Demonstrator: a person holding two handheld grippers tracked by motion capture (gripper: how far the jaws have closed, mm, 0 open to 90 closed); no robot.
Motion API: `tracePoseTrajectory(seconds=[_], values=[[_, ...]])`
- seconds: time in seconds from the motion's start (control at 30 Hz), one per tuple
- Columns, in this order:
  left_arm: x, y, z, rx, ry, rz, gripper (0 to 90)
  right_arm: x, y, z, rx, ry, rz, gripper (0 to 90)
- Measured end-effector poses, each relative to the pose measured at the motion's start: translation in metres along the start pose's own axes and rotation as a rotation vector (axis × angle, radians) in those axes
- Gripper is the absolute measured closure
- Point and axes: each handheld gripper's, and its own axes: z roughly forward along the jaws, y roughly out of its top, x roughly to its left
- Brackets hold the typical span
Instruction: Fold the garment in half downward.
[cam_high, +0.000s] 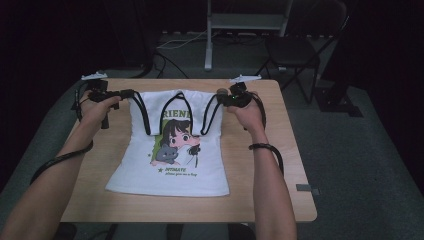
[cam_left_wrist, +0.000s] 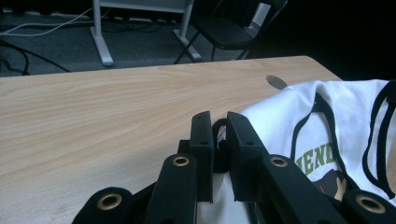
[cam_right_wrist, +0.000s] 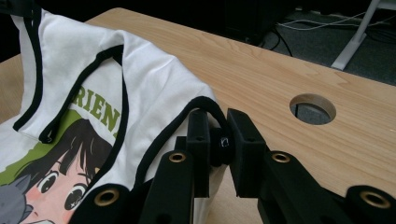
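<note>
High view: fixed above the near edge of the light wooden table (cam_high: 260, 150), facing forward and down, far off. Left and right gripper views: low, close over that tabletop, facing across it; all three share the white sleeveless printed shirt (cam_high: 170, 170).

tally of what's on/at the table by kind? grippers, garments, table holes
Grippers: 2, left gripper and right gripper, each shut on a shoulder of the top
Garments: 1, white tank top with black trim and a cartoon print
Cable holes in the table: 1, hole near the right gripper
Total: 4
</note>
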Motion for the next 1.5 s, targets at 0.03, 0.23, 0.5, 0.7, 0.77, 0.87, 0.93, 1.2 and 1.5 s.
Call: tracePoseTrajectory(seconds=[0.03,0.23,0.5,0.7,0.77,0.87,0.93,1.2,1.5], values=[[0.0,0.0,0.0,-0.003,-0.001,0.0,81.6,0.001,0.001,0.0,-0.002,0.004,0.001,81.1],[-0.003,0.005,-0.003,-0.015,0.0,0.007,81.6,0.002,0.006,-0.004,-0.02,0.006,0.011,81.6],[-0.004,0.005,-0.001,-0.011,0.0,0.011,81.7,0.002,0.01,-0.005,-0.025,0.005,0.011,81.6],[0.0,-0.003,-0.005,0.018,-0.009,0.03,81.7,0.003,0.002,-0.005,-0.015,0.027,0.008,81.6],[0.001,-0.006,-0.007,0.029,-0.016,0.036,81.7,0.004,-0.002,-0.006,-0.01,0.038,0.002,81.5],[0.001,-0.012,-0.01,0.047,-0.025,0.048,81.7,0.005,-0.009,-0.006,0.009,0.049,-0.01,81.4],[0.0,-0.014,-0.013,0.056,-0.026,0.061,81.7,0.006,-0.013,-0.007,0.016,0.055,-0.009,81.4],[-0.005,-0.022,-0.018,0.096,-0.02,0.107,81.7,0.01,-0.023,-0.012,0.04,0.069,-0.022,81.4],[-0.01,-0.037,-0.019,0.168,0.01,0.167,81.7,0.015,-0.042,-0.012,0.088,0.078,-0.044,81.3]])
